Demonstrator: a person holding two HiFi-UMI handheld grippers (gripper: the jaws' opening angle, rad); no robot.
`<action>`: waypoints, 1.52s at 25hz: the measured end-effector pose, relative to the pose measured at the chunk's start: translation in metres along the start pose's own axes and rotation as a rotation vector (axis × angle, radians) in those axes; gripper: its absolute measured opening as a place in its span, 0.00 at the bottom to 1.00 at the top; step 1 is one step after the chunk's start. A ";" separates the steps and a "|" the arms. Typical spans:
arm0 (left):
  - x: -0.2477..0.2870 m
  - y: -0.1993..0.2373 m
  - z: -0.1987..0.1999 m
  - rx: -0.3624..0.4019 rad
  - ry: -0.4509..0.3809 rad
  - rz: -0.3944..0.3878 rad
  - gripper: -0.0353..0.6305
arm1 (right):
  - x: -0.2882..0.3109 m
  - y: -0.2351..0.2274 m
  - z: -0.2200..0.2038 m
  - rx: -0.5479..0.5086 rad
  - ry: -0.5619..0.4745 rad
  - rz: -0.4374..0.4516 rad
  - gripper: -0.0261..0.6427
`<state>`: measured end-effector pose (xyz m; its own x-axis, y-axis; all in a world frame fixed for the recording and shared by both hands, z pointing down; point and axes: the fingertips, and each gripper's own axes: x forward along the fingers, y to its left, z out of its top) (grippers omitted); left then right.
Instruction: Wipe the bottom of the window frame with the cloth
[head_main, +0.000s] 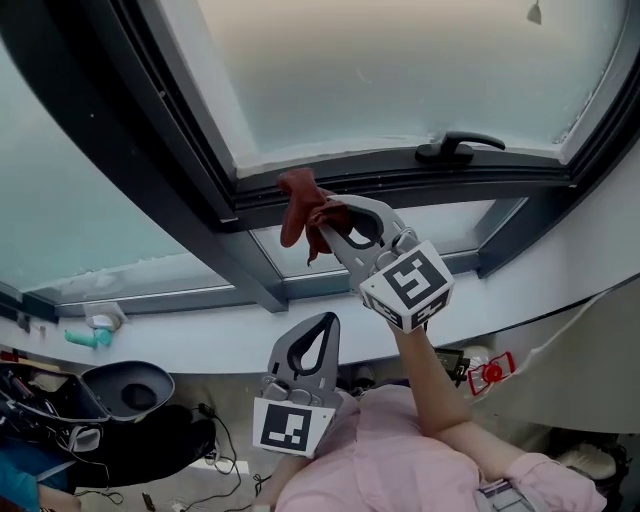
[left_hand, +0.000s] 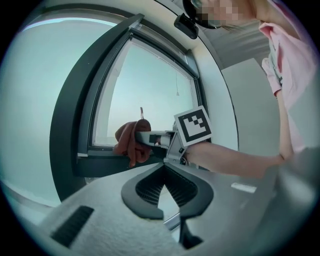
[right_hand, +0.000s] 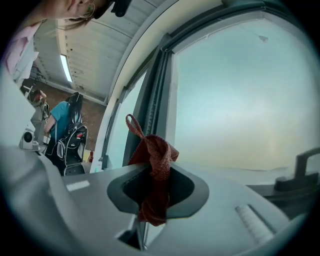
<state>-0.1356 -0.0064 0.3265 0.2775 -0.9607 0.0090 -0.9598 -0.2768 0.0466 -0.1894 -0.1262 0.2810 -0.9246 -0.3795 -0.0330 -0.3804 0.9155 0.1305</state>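
A crumpled reddish-brown cloth (head_main: 298, 206) is clamped in my right gripper (head_main: 326, 216), which is shut on it. The cloth is held up against the dark bottom rail of the window frame (head_main: 400, 178), near that rail's left end. In the right gripper view the cloth (right_hand: 156, 155) bunches between the jaws and a loop of it sticks up. My left gripper (head_main: 327, 320) hangs lower, in front of the sill, shut with nothing in it. Seen from the left gripper view, the left gripper (left_hand: 164, 169) points at the cloth (left_hand: 131, 142) and the right gripper (left_hand: 152, 138).
A black window handle (head_main: 458, 146) lies on the frame to the right of the cloth. A white sill (head_main: 200, 335) runs below, with a teal object (head_main: 88, 338) at its left. A dark seat (head_main: 125, 388) stands lower left. A person in teal (right_hand: 56, 117) stands behind.
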 end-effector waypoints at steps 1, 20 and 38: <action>-0.003 0.004 0.001 0.002 -0.001 0.006 0.05 | 0.008 0.009 -0.006 0.008 0.005 0.012 0.14; -0.077 0.092 0.004 0.016 0.005 0.212 0.05 | 0.117 0.081 -0.076 0.242 0.118 0.091 0.14; -0.090 0.120 0.004 0.012 0.008 0.250 0.05 | 0.138 0.060 -0.094 0.029 0.182 0.014 0.15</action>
<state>-0.2758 0.0463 0.3276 0.0318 -0.9991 0.0266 -0.9991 -0.0311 0.0298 -0.3380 -0.1359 0.3778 -0.9122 -0.3818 0.1491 -0.3700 0.9235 0.1008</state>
